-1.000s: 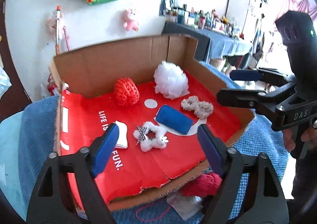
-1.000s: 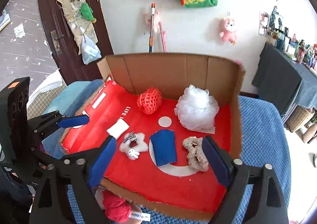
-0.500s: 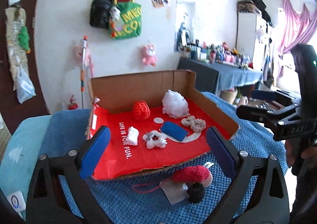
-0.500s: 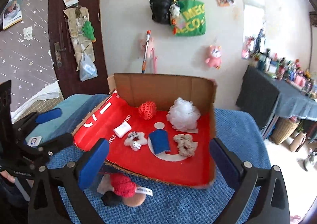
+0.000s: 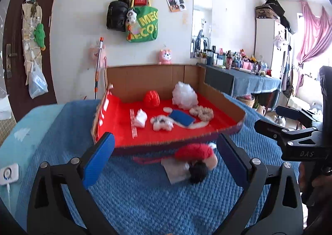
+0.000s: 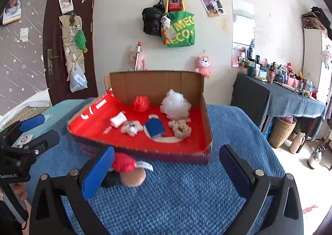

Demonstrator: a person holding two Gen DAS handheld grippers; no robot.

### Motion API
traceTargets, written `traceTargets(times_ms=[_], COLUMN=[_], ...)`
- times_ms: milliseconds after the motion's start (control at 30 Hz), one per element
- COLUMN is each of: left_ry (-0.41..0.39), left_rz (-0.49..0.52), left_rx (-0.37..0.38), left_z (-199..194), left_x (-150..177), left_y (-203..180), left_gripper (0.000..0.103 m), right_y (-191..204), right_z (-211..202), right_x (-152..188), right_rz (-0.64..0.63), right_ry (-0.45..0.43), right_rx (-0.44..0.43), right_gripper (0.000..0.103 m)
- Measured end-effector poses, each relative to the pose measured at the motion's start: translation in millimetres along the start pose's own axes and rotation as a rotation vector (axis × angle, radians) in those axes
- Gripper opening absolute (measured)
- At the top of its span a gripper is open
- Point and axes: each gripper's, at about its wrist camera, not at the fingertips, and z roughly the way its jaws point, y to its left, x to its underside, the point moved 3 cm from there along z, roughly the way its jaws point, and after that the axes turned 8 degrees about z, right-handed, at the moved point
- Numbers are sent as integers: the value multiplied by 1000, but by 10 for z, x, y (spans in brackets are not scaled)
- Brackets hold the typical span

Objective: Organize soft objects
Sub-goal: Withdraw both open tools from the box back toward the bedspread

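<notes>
A cardboard box (image 5: 220, 98) (image 6: 204, 114) with a red lining sits on a blue blanket. In it lie a red knit ball (image 5: 152, 98) (image 6: 141, 103), a white puff (image 5: 184, 96) (image 6: 176, 104), a beige scrunchie (image 5: 202, 112) (image 6: 179, 128), a blue pad (image 5: 182, 118) (image 6: 155, 127), a white plush (image 5: 161, 124) (image 6: 130, 127) and a white folded cloth (image 5: 140, 118) (image 6: 118, 119). A red-hatted plush doll (image 5: 196, 156) (image 6: 124, 169) lies on the blanket in front of the box. My left gripper (image 5: 166, 162) and my right gripper (image 6: 168, 170) are both open and empty, held back from the box.
The blue blanket (image 5: 145, 193) covers the bed. A white wall with hanging bags (image 6: 178, 27) is behind the box. A dark door (image 6: 62, 48) is at left. A cluttered table (image 6: 290, 93) and a basket (image 6: 282, 129) stand at right.
Both grippers have pulled back and up from the box. The box now looks smaller and farther, and the red-hatted doll in front of it is in full view.
</notes>
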Motion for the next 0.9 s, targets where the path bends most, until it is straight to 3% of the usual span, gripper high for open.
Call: traceTargets(times_ms=[467, 900], left_ry=[146, 201], left_rz=[-49, -68], left_rx=[24, 37], left_z=[225, 337], left_x=[547, 635], left_y=[-39, -19], left_gripper=[100, 100], right_y=[-123, -204], right_z=[218, 303], right_x=[635, 806], right_rz=[56, 100], right_ry=[112, 175], right_rx=[36, 25], right_gripper=[103, 103])
